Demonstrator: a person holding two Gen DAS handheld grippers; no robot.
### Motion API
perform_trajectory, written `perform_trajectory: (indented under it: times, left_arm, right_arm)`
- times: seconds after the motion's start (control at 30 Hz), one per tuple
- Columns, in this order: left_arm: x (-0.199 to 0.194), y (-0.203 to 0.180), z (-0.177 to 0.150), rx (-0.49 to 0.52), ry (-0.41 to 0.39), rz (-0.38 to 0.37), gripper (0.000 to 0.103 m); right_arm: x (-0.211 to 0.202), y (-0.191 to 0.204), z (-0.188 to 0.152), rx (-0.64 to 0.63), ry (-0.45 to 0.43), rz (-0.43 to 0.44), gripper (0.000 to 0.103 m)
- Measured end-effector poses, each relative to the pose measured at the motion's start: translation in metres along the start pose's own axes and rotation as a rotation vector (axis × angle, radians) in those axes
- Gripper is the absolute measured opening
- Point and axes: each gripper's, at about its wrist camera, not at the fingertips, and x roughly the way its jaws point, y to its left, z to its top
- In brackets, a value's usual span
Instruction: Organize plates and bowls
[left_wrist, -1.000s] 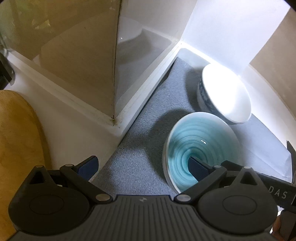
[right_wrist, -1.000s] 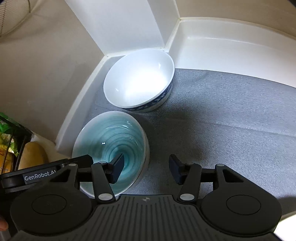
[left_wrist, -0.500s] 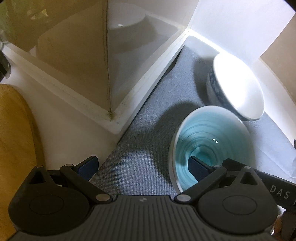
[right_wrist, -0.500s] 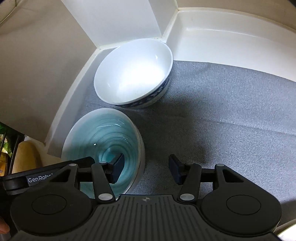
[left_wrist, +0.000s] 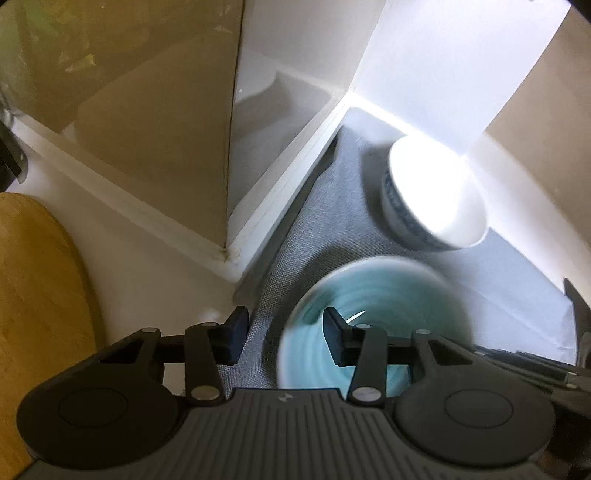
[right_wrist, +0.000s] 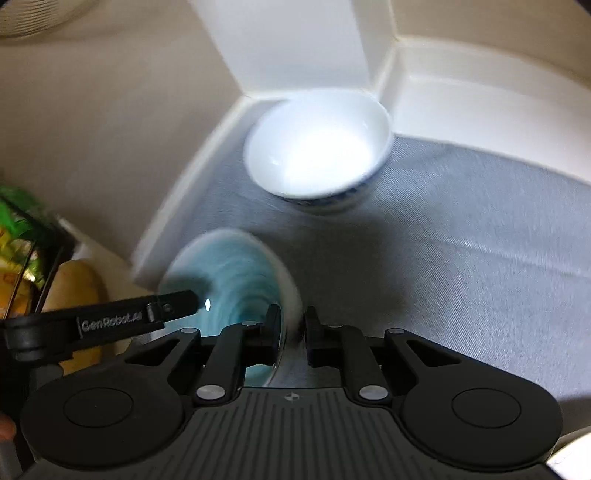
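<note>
On the grey liner (right_wrist: 461, 229), the teal bowl (right_wrist: 236, 280) sits empty just in front of the empty white bowl with a blue band (right_wrist: 317, 155). Both grippers straddle the teal bowl's rim and are closing: the right gripper (right_wrist: 292, 334) nearly pinches it, the left gripper (left_wrist: 282, 338) wider. Only the left view shows a wooden board (left_wrist: 33, 295) beyond the liner's edge.

Teal bowl (right_wrist: 236, 273) rim between closing jaws

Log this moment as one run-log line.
left gripper: closing over teal bowl rim | right gripper: closing on its opposite rim | white bowl: untouched
</note>
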Motion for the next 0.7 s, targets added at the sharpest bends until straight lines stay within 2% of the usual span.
perform_trajectory:
  times: [0.13, 0.23, 0.33, 0.47, 0.57, 0.63, 0.7]
  left_arm:
    - [-0.008, -0.003, 0.000, 0.013, -0.028, 0.000, 0.045]
    - [-0.011, -0.005, -0.004, 0.006, -0.043, 0.014, 0.046]
    - [-0.013, -0.001, -0.008, 0.006, -0.026, 0.007, 0.051]
    - [-0.009, -0.003, -0.012, 0.031, -0.011, 0.009, 0.070]
    - [-0.002, -0.008, -0.015, 0.045, 0.020, -0.024, 0.070]
    - [0.004, -0.014, -0.018, 0.065, 0.025, -0.040, 0.056]
    - [0.012, -0.017, -0.020, 0.081, 0.053, -0.059, 0.023]
  right_arm:
    - [-0.004, 0.009, -0.002, -0.026, -0.008, -0.003, 0.015]
    - [-0.007, 0.006, -0.007, 0.002, -0.009, -0.006, 0.015]
    - [-0.003, -0.005, -0.008, 0.061, -0.002, -0.013, 0.011]
    - [-0.001, -0.024, -0.012, 0.143, 0.002, -0.012, 0.008]
    - [-0.004, -0.024, -0.016, 0.138, -0.007, -0.019, 0.008]
    - [-0.003, -0.024, -0.017, 0.141, -0.014, -0.019, 0.008]
    - [-0.003, -0.025, -0.017, 0.146, -0.015, -0.015, 0.008]
